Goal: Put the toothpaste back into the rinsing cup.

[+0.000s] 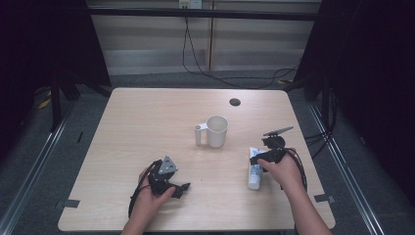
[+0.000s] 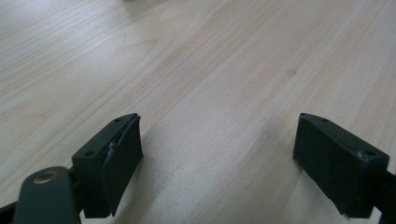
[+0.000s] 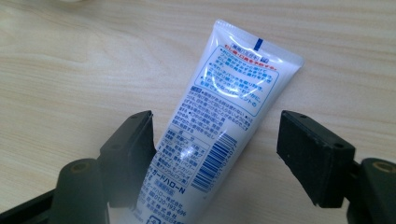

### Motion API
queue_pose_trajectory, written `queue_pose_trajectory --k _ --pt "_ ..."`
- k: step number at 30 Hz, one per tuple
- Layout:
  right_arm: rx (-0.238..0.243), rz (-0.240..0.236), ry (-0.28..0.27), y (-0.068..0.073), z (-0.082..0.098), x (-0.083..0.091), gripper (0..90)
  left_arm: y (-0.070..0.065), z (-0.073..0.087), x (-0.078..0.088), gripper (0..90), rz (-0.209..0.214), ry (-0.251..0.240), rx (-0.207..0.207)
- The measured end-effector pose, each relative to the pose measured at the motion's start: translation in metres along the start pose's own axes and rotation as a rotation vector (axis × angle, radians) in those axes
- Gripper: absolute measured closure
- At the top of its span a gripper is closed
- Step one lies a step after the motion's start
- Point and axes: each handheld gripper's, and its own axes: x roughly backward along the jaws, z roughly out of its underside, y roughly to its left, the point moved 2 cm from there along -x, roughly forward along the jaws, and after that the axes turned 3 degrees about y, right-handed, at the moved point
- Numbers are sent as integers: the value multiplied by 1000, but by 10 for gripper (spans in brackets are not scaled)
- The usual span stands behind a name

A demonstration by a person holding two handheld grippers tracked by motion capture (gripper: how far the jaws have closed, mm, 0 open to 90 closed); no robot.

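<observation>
Jaws on the right gripper stand wide, straddling a white tube that lies flat on the table. Left pad looks at or just against the tube's edge, right pad clearly apart from it, so nothing is clamped yet. Probably lined up for a pinch across the tube's body near the printed label. In the high view the tube sits near the table's right front, partly under the right hand; the cap end is hard to make out there, and it's cut off at the bottom of the right gripper view. Left gripper jaws are also wide, nothing between them, parked low over bare wood, likely idle. A cream mug stands mid-table, well apart from the tube.
</observation>
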Motion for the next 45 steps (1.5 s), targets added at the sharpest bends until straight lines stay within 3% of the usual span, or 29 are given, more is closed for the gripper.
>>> queue_pose_trajectory --k 12,15,21,34,45 --pt "-30 7 48 4 -4 -6 275 0 0 0 152 1 0 0" --pt "-49 19 73 3 -4 -7 291 0 0 0 152 1 0 0" --pt "-111 -10 121 4 -6 -11 332 0 0 0 152 -1 4 -1" --pt "-170 40 235 11 -11 -18 345 0 0 0 152 0 4 0" --pt "-198 41 247 12 -11 -23 370 0 0 0 152 0 4 0"
